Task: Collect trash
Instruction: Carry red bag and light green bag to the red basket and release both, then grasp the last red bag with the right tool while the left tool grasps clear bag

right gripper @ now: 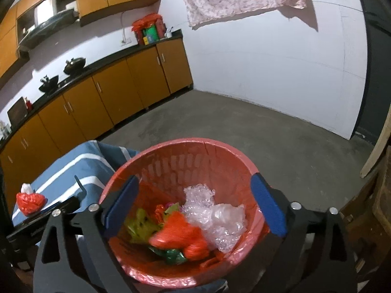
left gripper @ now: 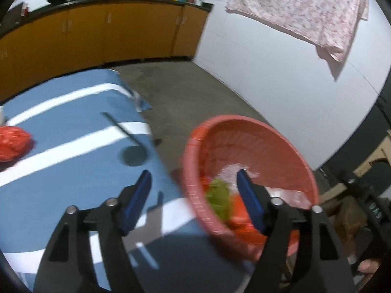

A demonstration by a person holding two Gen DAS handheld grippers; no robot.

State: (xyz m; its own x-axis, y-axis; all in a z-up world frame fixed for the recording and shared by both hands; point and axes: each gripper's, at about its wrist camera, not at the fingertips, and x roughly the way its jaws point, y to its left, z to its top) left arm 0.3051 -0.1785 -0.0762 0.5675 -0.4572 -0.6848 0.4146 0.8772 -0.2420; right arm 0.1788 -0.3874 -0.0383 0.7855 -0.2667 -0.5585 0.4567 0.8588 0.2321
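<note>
The red basket (right gripper: pixel 185 171) sat right at the edge of the table with the blue striped cloth (left gripper: pixel 73 127). It already had trash in it: clear bubbly plastic (right gripper: pixel 215 217), an orange bag (right gripper: pixel 180 236) and a green wrapper (right gripper: pixel 139 224). The right gripper (right gripper: pixel 194 202) hung over the basket with its jaws wide apart and nothing in them. The orange bag looked blurry, so it had probably just dropped in. The left gripper (left gripper: pixel 193 197) was beside the basket rim, jaws apart too, holding nothing.

One more piece of trash was left, a red bag (left gripper: pixel 13 144) far over on the cloth, well away from the basket.

To do this step well, it was best to keep the jaws open until they were around the red bag, then squeeze its puffy middle so it did not slip. After that, carry it fully over the basket before letting go, so nothing fell on the floor (right gripper: pixel 220 122).
</note>
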